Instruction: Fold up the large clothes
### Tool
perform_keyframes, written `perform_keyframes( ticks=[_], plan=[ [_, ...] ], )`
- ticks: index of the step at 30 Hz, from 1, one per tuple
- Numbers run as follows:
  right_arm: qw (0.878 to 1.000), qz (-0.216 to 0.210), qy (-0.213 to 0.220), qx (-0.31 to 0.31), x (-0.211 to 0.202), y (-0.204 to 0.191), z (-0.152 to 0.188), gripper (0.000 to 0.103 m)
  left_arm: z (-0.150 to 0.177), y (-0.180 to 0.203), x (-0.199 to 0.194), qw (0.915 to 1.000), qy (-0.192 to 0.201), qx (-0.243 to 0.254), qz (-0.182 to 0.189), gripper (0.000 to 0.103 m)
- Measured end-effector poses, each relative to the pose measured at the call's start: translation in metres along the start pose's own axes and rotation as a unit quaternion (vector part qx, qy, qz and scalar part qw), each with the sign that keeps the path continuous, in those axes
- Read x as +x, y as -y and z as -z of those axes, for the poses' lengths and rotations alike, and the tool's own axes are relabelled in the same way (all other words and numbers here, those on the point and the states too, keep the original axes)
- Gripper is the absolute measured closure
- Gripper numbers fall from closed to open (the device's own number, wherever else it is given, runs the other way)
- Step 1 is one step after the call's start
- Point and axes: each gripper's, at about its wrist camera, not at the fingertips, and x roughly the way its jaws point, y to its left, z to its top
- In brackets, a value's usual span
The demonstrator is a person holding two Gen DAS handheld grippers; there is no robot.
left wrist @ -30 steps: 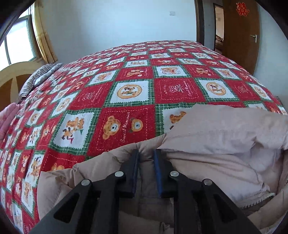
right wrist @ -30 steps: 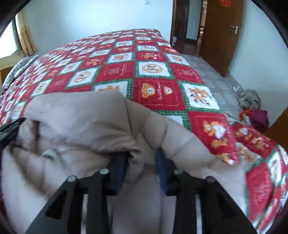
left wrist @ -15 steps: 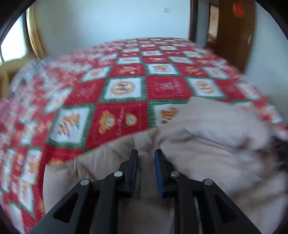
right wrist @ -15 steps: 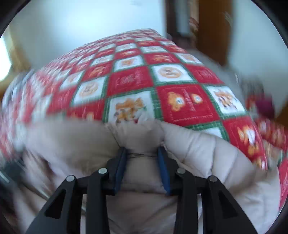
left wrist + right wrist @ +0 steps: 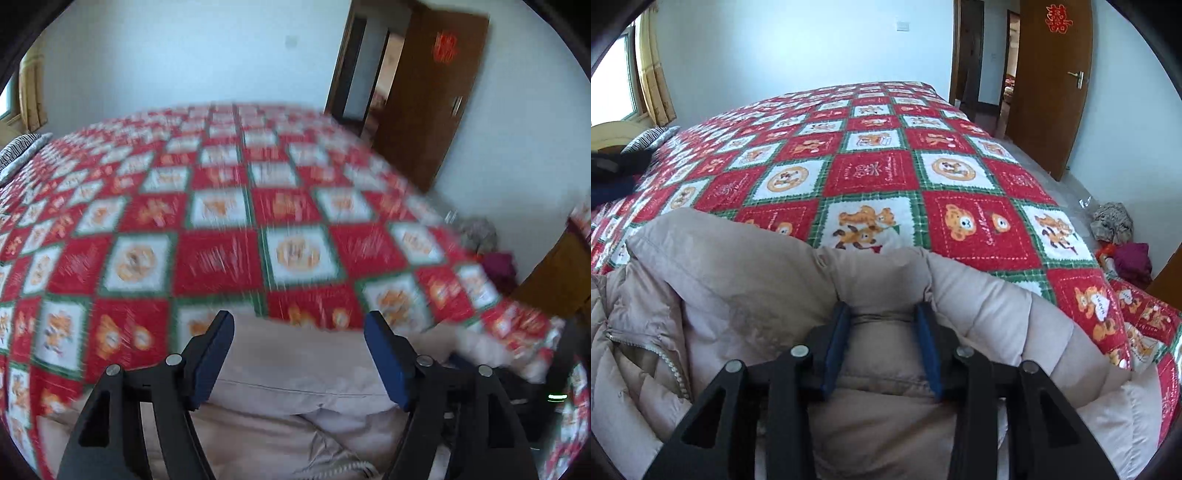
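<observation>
A beige padded jacket (image 5: 738, 280) lies bunched at the near edge of a bed with a red, green and white bear-print quilt (image 5: 879, 170). My right gripper (image 5: 882, 314) is shut on a fold of the jacket, with fabric pinched between its blue pads. A zipper (image 5: 670, 365) shows at the left. In the blurred left wrist view the jacket (image 5: 295, 365) lies below my left gripper (image 5: 299, 325), which is wide open and holds nothing. The quilt (image 5: 221, 229) fills the middle of that view.
A brown wooden door (image 5: 1052, 85) stands open at the back right. A heap of clothes (image 5: 1123, 240) lies on the floor by the right wall. A striped pillow (image 5: 650, 138) and dark clothing (image 5: 613, 173) are at the bed's left side.
My left gripper has opened, let go of the jacket and swung to the right. My right gripper stays shut on the jacket fold, which now lies further onto the quilt.
</observation>
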Motion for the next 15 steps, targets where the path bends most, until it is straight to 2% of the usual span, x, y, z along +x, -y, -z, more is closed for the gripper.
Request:
perform_keyframes(
  ticks=[2,4,6,10,15],
  plan=[
    [1.0,-0.006,0.003,0.002,0.0,0.001,0.0,0.061,0.023,0.003,0.019,0.9995,-0.012,0.019,-0.024,0.03],
    [1.0,-0.022,0.007,0.015,-0.001,0.006,-0.001,0.06,0.043,0.001,0.017,0.9993,0.017,0.023,-0.025,0.03],
    [0.999,-0.034,0.011,0.028,-0.002,0.01,-0.001,0.06,0.052,-0.002,0.013,0.9991,0.026,0.014,-0.029,0.03],
    [0.996,-0.06,0.025,0.066,-0.006,0.022,0.001,0.058,0.053,0.006,0.025,0.9978,0.012,0.035,-0.055,0.03],
    [1.0,-0.01,0.002,0.023,0.0,0.003,-0.002,0.057,0.054,0.014,0.033,0.9949,0.006,0.056,-0.083,0.029]
  ],
)
